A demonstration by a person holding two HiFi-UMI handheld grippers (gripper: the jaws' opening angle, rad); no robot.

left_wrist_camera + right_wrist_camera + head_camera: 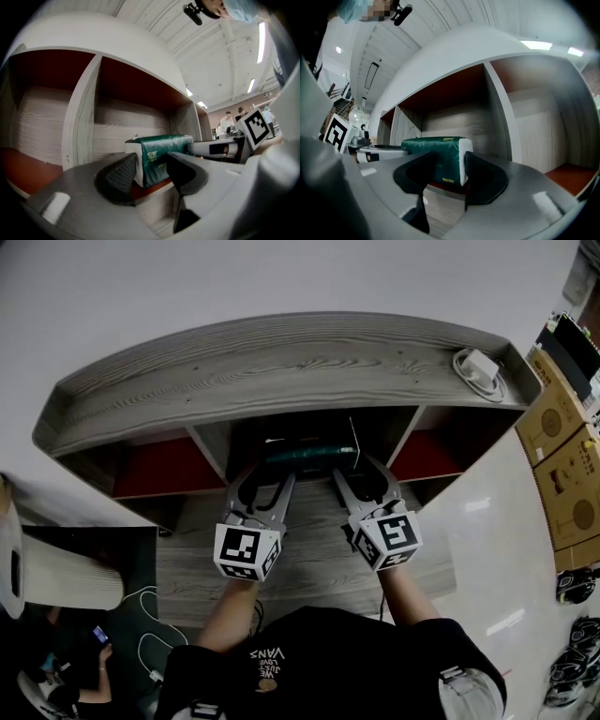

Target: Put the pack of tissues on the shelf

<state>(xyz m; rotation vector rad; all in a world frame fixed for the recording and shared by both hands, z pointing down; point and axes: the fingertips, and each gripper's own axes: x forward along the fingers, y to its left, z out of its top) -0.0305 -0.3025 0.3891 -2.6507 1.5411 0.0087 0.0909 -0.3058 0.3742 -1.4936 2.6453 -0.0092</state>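
Observation:
The green tissue pack (pixel 309 457) with white ends lies on the red floor of the middle compartment of the grey wooden shelf (pixel 281 367). My left gripper (pixel 270 479) is at the pack's left end and my right gripper (pixel 359 476) at its right end. In the left gripper view the pack (pixel 161 157) shows in the gap just beyond the open jaws of the left gripper (pixel 151 176), and the right gripper's finger (pixel 213 148) reaches its far end. In the right gripper view the pack (pixel 436 159) rests just past the right gripper (pixel 452 174), jaws apart.
A white charger with coiled cable (pixel 480 371) lies on the shelf top at the right. Cardboard boxes (pixel 562 446) and shoes (pixel 574 652) line the right side. A seated person with a phone (pixel 89 652) and a white ribbed object (pixel 61 582) are at the lower left.

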